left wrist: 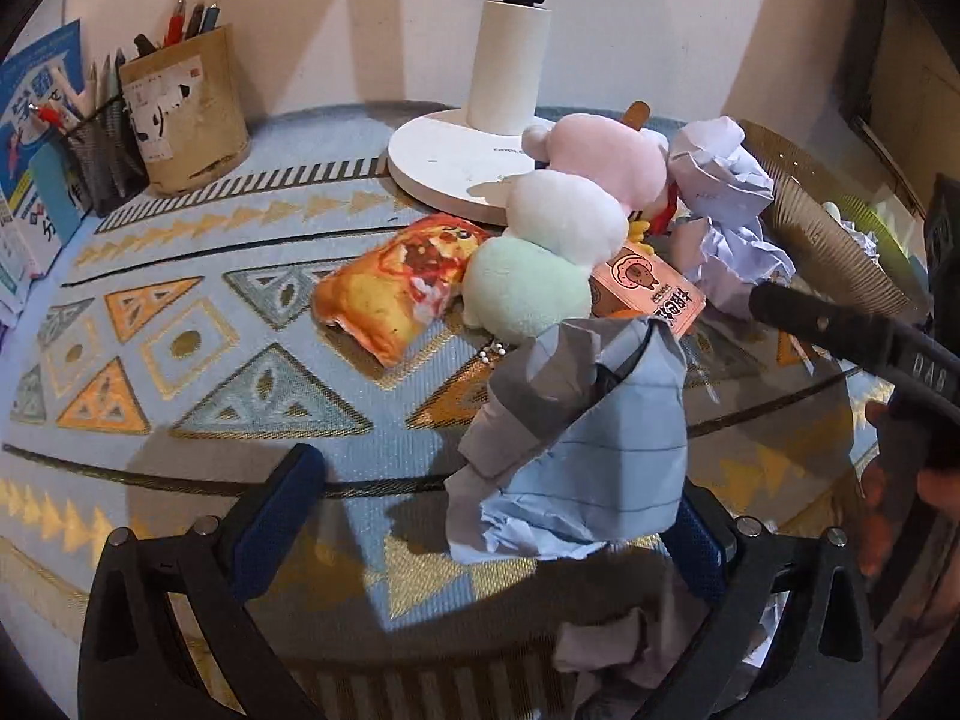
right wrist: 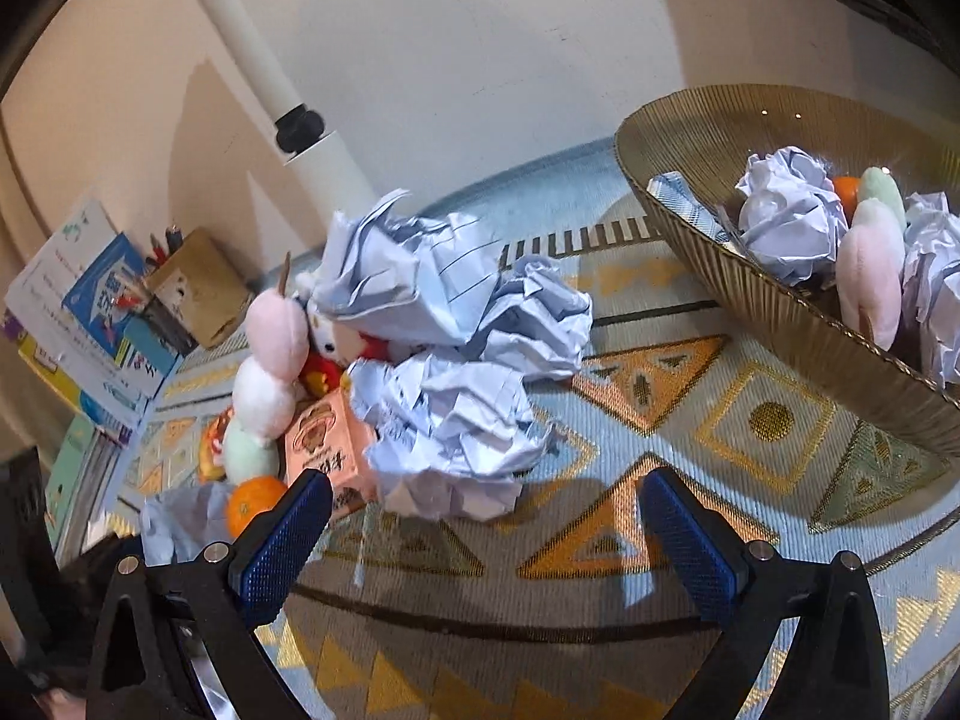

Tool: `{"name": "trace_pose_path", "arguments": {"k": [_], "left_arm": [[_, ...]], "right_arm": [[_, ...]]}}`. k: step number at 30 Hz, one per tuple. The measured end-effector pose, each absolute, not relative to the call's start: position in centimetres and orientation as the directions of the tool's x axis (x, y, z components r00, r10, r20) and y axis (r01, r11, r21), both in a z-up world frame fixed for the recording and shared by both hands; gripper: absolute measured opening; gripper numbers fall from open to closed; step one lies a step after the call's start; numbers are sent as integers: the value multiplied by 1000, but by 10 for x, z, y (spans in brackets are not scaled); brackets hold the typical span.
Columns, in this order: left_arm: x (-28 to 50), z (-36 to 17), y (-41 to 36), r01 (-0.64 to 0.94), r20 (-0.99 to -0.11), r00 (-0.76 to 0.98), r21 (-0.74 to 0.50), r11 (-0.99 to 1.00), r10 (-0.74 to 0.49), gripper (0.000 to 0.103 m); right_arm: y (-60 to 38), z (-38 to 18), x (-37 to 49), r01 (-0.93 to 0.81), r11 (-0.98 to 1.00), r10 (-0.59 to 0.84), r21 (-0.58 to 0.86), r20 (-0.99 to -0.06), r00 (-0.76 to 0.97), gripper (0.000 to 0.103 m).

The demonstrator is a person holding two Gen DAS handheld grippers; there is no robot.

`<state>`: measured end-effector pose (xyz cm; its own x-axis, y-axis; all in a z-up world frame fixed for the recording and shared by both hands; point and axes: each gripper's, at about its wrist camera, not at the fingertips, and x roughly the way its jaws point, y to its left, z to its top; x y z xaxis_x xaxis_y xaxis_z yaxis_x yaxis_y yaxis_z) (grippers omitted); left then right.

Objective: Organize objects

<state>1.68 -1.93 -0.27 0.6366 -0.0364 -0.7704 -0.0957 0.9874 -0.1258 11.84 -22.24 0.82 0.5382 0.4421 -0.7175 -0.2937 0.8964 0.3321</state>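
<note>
Tools: left point(left wrist: 492, 516) wide, crumpled paper point(left wrist: 588, 438) against one pad; right point(right wrist: 486, 534) wide, empty, bare cloth point(right wrist: 600, 420) ahead.

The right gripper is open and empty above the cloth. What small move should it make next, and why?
Probably ease the right gripper forward so its open fingers straddle the nearest crumpled paper. That ball lies loose on the cloth just ahead, and the bowl to its right already holds similar paper balls.

Crumpled lined paper point(left wrist: 591, 444) lies beside plush dango point(left wrist: 558, 252) and orange point(right wrist: 252, 504).
</note>
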Motion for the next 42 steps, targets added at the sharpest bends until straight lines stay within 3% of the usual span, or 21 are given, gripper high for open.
{"name": "trace_pose_path", "arguments": {"k": [8,13,16,17,20,22,23,24,26,42], "left_arm": [[10,-2,-20,-112,-770,638,-112,987,-15,103],[4,-1,-20,-112,-771,637,-111,987,-14,103],[8,0,-21,-113,-772,635,-109,988,-13,103],[6,0,-21,-114,-773,635,-108,988,-12,103],[16,-2,-20,-122,-773,634,-109,987,-7,103],[17,-2,-21,-126,-773,635,-103,987,0,101],[17,-2,-22,-130,-770,638,-102,986,5,92],[16,0,-22,-128,-762,648,-106,986,2,71],[12,3,-22,-132,-745,668,-118,984,0,56],[-5,20,-18,-163,-661,749,-121,979,43,50]], "right_arm": [[-207,7,127,-287,923,376,255,-752,542,103],[-215,6,128,-284,911,409,299,-732,544,101],[-222,7,125,-253,922,387,294,-728,566,78],[-223,7,124,-256,919,395,302,-725,564,65],[-228,8,124,-252,914,406,319,-720,563,39],[-230,8,124,-255,906,424,339,-714,557,38],[-234,9,123,-255,903,429,345,-710,559,37],[-235,10,123,-254,902,431,349,-706,562,37],[-236,11,122,-256,901,433,350,-701,566,37],[-231,48,79,-388,882,471,267,-514,717,37]]}}
